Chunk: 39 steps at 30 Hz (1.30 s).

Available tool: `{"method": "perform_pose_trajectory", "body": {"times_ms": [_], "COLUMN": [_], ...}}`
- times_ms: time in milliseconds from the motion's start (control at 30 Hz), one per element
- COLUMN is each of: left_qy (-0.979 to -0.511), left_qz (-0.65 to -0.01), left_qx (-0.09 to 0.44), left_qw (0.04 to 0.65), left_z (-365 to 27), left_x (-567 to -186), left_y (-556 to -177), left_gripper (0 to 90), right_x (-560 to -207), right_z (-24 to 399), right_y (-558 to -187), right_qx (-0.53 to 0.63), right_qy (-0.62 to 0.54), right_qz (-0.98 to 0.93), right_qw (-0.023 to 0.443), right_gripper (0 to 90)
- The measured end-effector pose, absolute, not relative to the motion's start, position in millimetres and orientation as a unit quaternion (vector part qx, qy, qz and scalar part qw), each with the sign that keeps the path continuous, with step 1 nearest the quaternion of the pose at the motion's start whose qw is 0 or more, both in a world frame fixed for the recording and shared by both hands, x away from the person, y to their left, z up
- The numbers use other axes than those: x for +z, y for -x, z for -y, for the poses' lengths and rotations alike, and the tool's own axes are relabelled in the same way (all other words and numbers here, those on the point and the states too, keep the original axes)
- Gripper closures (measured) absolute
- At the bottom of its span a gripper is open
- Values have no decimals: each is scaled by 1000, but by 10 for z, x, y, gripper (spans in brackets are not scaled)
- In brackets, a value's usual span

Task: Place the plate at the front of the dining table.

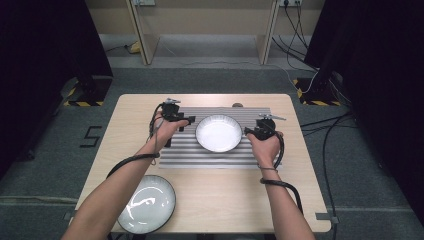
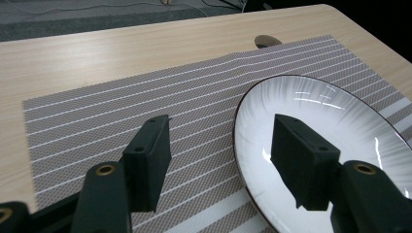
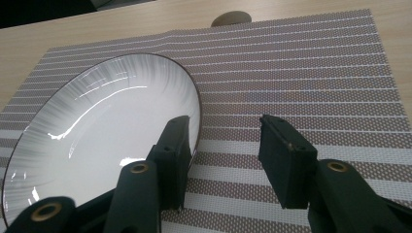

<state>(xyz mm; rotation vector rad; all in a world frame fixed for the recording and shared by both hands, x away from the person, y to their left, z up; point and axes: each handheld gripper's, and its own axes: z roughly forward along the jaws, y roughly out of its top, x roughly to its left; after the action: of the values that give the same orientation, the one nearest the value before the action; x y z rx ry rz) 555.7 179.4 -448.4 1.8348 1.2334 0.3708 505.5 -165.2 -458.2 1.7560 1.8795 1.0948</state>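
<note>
Round white ribbed plate with dark rim (image 1: pixel 218 133) flat on grey striped woven placemat (image 1: pixel 250 157), between both grippers. Left gripper (image 2: pixel 221 160) spread wide, straddling the near rim, empty. Right gripper (image 3: pixel 224 160) likewise wide, empty, plate on its inner side. Equally near; no long axis.

Plate on mat, table centre.
Plate (image 1: pixel 218 133) lies mid-frame on mat (image 1: pixel 215 159); left gripper (image 1: pixel 181 123) left of it, right gripper (image 1: pixel 250 131) right; second plate (image 1: pixel 148 203) lower left on table (image 1: pixel 225 195).
</note>
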Motion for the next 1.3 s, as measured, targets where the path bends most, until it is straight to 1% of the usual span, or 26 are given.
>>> {"method": "perform_pose_trajectory", "body": {"times_ms": [67, 433, 667, 833, 900, 1100, 1300], "left_qy": [-740, -739, -742, -737, -729, -727, -724], "left_qz": [-484, -482, -468, -467, -473, -472, -473], "left_qx": [155, 157, 156, 156, 147, 162, 164], "left_qw": [441, 444, 454, 463, 472, 471, 475], "left_z": [-1847, -2168, -2261, -2356, -2400, -2560, -2696], "left_x": [-4464, -4411, -4386, -4389, -4399, -4433, -4461], "left_y": [-5527, -5169, -4997, -4877, -4820, -4653, -4509], "left_gripper": [377, 359, 357, 357, 355, 354, 355], "right_x": [-4567, -4551, -4589, -4592, -4590, -4577, -4578], "right_z": [1678, 1883, 1965, 2016, 2043, 2125, 2207], "right_y": [-5029, -4803, -4694, -4602, -4562, -4418, -4285], "right_qx": [386, 390, 388, 389, 391, 394, 393], "right_qy": [-616, -616, -616, -618, -617, -614, -612], "right_qz": [-664, -661, -661, -658, -657, -656, -656], "right_qw": [175, 177, 182, 183, 185, 193, 200], "right_gripper": [541, 517, 512, 506, 503, 498, 496]}}
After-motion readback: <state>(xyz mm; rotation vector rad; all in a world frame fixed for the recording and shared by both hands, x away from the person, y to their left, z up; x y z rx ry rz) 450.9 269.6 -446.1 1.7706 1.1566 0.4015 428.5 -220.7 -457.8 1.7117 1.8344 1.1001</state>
